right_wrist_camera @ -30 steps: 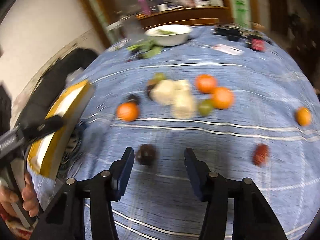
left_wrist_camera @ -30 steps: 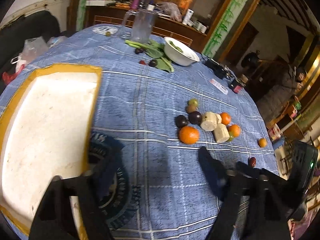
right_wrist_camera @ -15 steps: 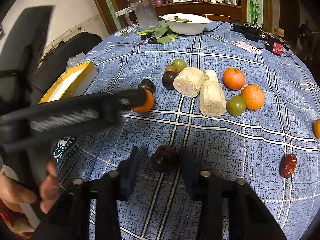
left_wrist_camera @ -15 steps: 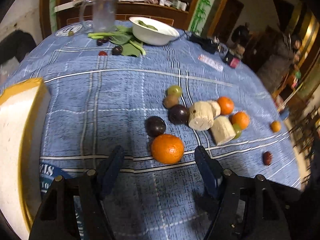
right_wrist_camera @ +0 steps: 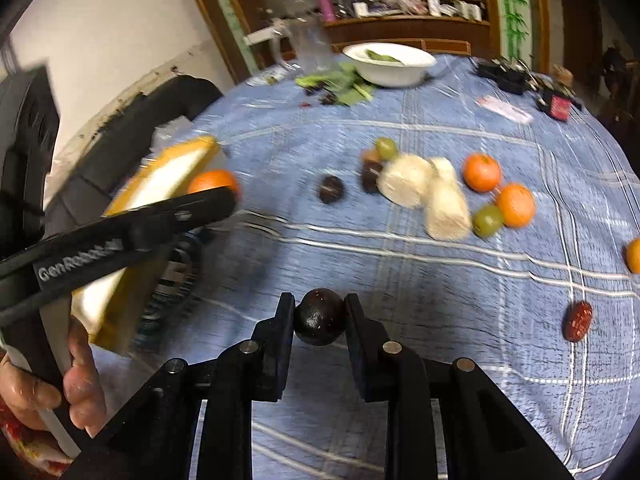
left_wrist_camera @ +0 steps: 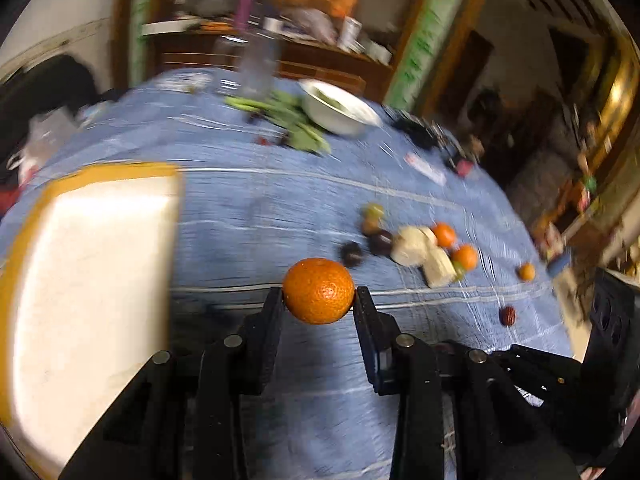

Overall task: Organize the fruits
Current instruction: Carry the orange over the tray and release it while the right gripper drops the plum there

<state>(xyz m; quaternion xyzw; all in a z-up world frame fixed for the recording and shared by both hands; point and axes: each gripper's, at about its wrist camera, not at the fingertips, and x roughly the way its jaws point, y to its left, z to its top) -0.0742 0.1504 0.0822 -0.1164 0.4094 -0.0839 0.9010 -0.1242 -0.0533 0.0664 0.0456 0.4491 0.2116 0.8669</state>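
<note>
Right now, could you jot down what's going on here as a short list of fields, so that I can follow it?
setting: round table with blue checked cloth
left gripper: jaws closing on an orange
right gripper: jaws closing on a dark round fruit
tray: white tray with yellow rim, left of the held orange, nothing seen in it
loose fruit: oranges, green and dark fruits beside two pale chunks
red date: lies alone on the right
far side: white bowl, green leaves

Far across the blue checked tablecloth (right_wrist_camera: 400,264): a white bowl (right_wrist_camera: 390,65) with greens inside, touching loose green leaves (right_wrist_camera: 340,84), just beside a clear glass pitcher (right_wrist_camera: 310,46). Behind, a cluttered wooden sideboard (right_wrist_camera: 404,30) holding a purple bottle (right_wrist_camera: 323,0).
</note>
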